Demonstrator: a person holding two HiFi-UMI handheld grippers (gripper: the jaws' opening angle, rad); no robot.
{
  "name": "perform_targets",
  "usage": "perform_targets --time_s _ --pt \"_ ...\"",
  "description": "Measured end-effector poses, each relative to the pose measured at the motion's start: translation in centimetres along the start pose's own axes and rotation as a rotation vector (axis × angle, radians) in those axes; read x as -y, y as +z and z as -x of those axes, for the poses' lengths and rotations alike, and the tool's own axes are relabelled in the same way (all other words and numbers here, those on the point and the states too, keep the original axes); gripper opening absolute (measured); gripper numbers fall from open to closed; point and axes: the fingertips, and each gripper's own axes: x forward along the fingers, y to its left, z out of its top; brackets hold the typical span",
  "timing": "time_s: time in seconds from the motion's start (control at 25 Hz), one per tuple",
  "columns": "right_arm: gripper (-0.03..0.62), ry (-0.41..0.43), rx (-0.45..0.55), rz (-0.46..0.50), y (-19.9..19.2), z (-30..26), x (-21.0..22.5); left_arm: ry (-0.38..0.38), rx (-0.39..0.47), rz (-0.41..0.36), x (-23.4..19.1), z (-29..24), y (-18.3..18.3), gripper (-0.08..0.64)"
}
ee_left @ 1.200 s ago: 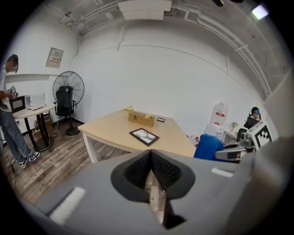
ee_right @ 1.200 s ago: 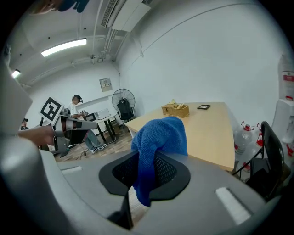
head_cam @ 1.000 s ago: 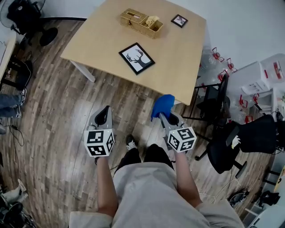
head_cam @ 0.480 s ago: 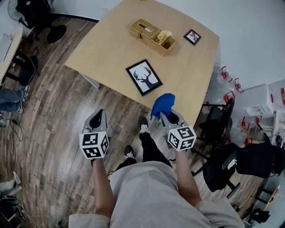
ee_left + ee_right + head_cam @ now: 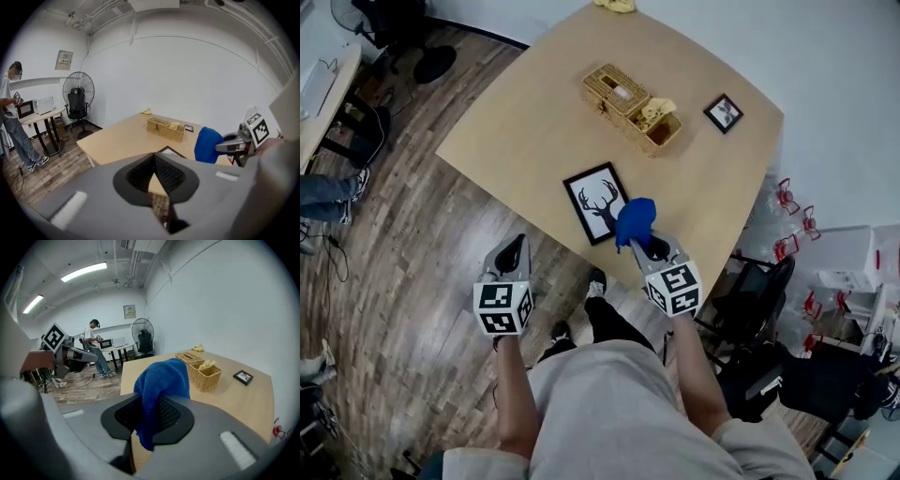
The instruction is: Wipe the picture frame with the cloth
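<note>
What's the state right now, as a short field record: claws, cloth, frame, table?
left claw: shut, empty, over floor, short of table
right claw: shut on cloth, at table's near edge
cloth: blue, bunched, by frame's near corner; contact unclear
frame: deer print, flat near table edge
table: also holds basket, small frame

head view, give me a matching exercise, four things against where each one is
Things:
1 blue cloth
2 deer picture frame
3 small picture frame
4 wicker basket

Places:
a around the middle of the table
b clamped in the right tongs
c lying flat by the table edge nearest the person
d near the table's right-hand corner

Pairs: 1-b, 2-c, 3-d, 4-a
</note>
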Motion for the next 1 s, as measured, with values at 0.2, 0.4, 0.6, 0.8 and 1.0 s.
perform_targets --time_s 0.2,0.4,0.6,0.8,1.0 --pt "0.051 0.062 -0.031 0.063 0.6 -2.8 1.1 0.000 -0.036 0.034 0.2 -2.7 -0.6 0.052" --pt "0.051 0.097 -0.056 0.159 1.2 -4.9 2.1 -0.030 -0.097 0.021 1.6 -4.9 -1.5 0.052" --pt "0.051 0.120 -0.127 0.403 0.4 -6.9 2.6 -0.104 -0.155 0.003 3.7 -7.3 -2.5 0.052" --pt "0.051 0.143 -0.140 0.423 1.3 -8.3 3.7 -0.170 -0.201 -0.057 6.1 -8.7 -3.1 0.052" --pt "0.051 0.153 -0.187 0.444 1.0 -10.5 5.3 -0.220 -0.230 -0.110 6.9 -10.4 -3.5 0.052"
